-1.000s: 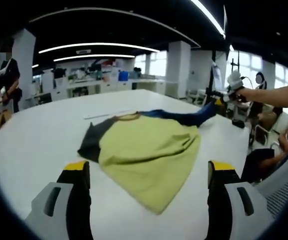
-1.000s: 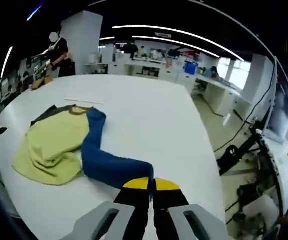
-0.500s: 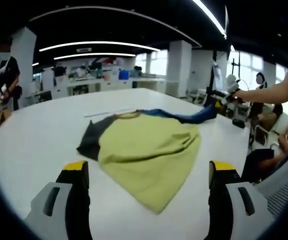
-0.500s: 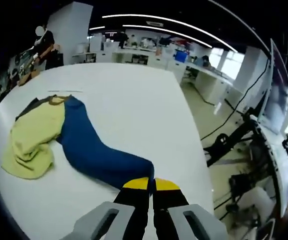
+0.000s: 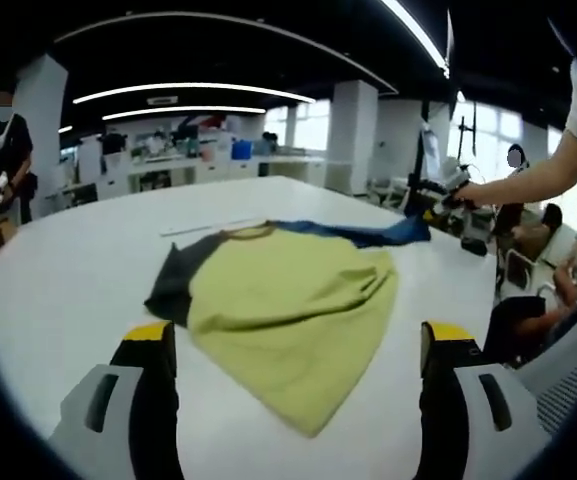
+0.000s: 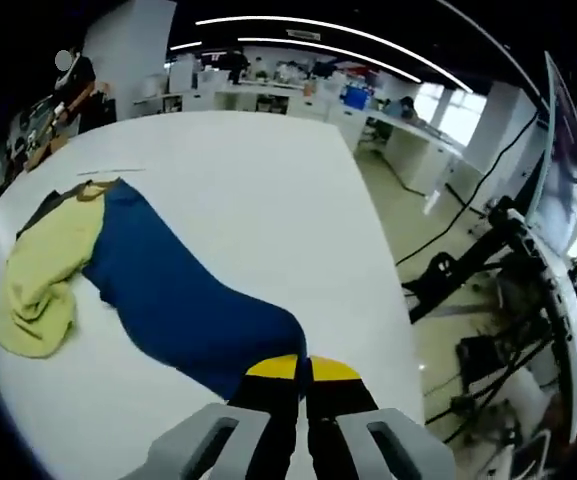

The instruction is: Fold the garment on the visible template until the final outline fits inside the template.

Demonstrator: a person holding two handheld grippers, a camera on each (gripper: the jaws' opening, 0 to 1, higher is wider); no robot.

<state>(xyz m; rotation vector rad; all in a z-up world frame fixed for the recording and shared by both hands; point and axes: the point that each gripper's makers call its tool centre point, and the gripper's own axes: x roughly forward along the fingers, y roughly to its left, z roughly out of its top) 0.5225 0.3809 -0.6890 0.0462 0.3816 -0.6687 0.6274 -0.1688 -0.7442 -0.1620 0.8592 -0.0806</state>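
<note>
A garment lies on a white table: a yellow-green body, a dark grey sleeve at its left and a blue sleeve drawn out to the right. My left gripper stands open before the garment's near edge, touching nothing. In the right gripper view my right gripper is shut on the end of the blue sleeve, which stretches back to the yellow-green body. That gripper also appears far right in the left gripper view, held by a person's hand.
A thin pale line lies on the table beyond the collar. The table's right edge drops to a floor with cables and stands. People stand at the far left and sit at the right.
My right gripper has pulled the blue sleeve out away from the body, so it lies longer and straighter. The left gripper has stayed open in place.
</note>
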